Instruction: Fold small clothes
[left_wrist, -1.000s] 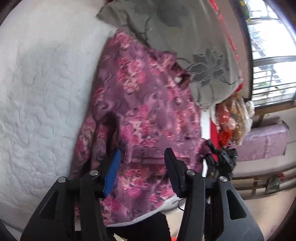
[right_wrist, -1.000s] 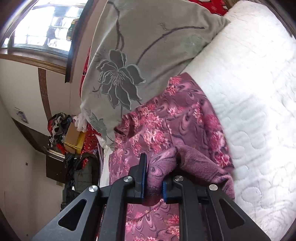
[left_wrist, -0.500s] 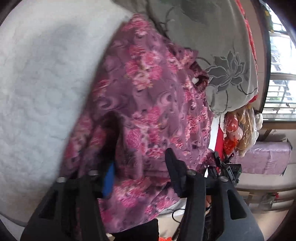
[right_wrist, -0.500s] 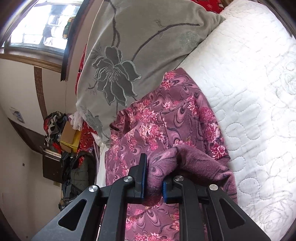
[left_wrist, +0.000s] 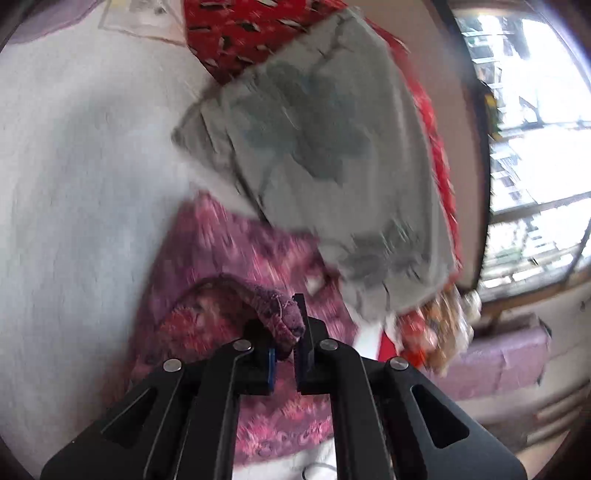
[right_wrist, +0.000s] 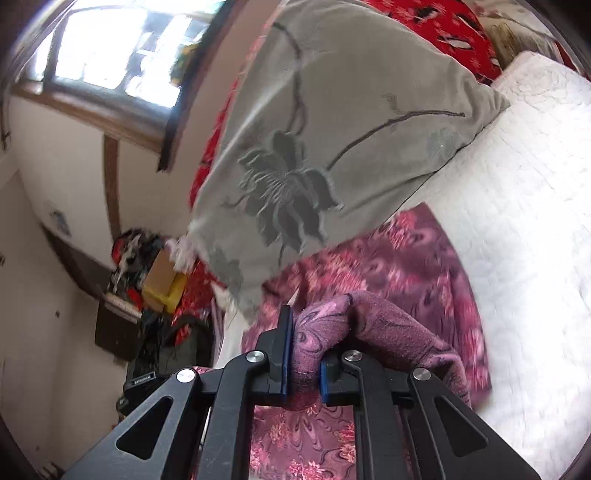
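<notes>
A purple garment with pink flowers lies on the white quilted bed; it also shows in the right wrist view. My left gripper is shut on a bunched edge of the garment and holds it lifted. My right gripper is shut on another folded edge of the same garment, raised above the rest of the cloth. The left wrist view is blurred by motion.
A grey pillow with a dark flower pattern lies over the garment's far end, also seen in the left wrist view. A red blanket sits behind it. A window and a purple bench are beyond the bed's edge.
My left gripper was open over the garment; it has shut on an edge and lifted it. My right gripper kept its hold and rose slightly.
</notes>
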